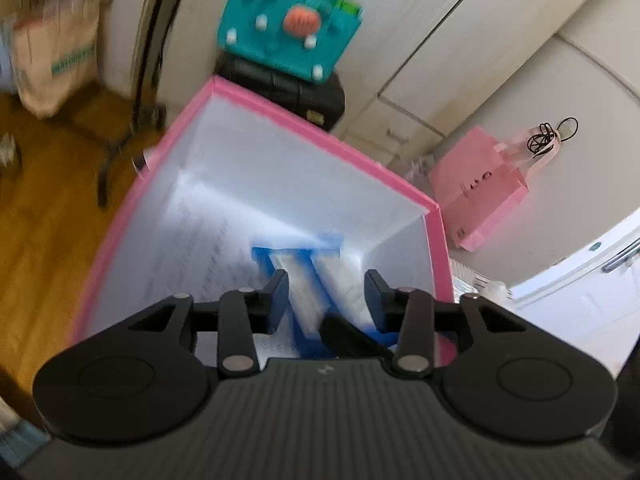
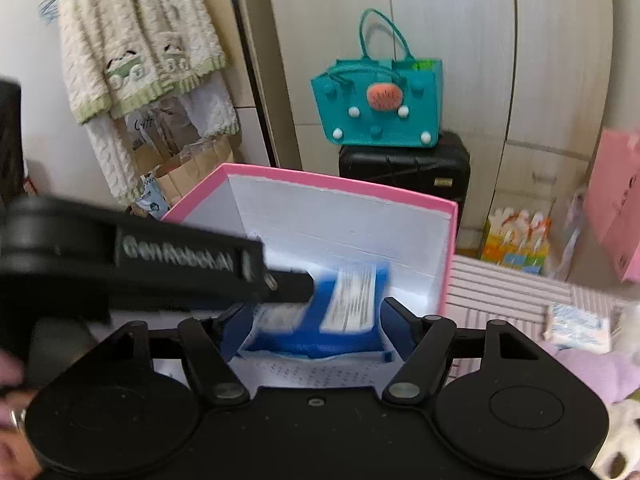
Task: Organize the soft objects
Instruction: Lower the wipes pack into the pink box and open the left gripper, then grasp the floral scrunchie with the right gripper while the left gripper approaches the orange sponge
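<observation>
A pink box point(image 1: 320, 128) with a white inside stands open below both grippers; it also shows in the right wrist view point(image 2: 450, 248). Blue and white soft packs point(image 1: 308, 280) lie at its bottom, also seen in the right wrist view point(image 2: 352, 300). My left gripper point(image 1: 326, 284) is open above the box, with the packs between its fingers but not touching. My right gripper point(image 2: 316, 316) is open over the same packs. The left gripper's black body point(image 2: 160, 264) crosses the right wrist view and reaches into the box.
A teal bag point(image 2: 380, 108) sits on a black suitcase point(image 2: 404, 164) behind the box. A pink paper bag point(image 1: 480, 192) leans on the wardrobe. A wrapped tissue pack point(image 2: 580, 326) and lilac cloth point(image 2: 592, 372) lie at right. Towels point(image 2: 136, 52) hang at left.
</observation>
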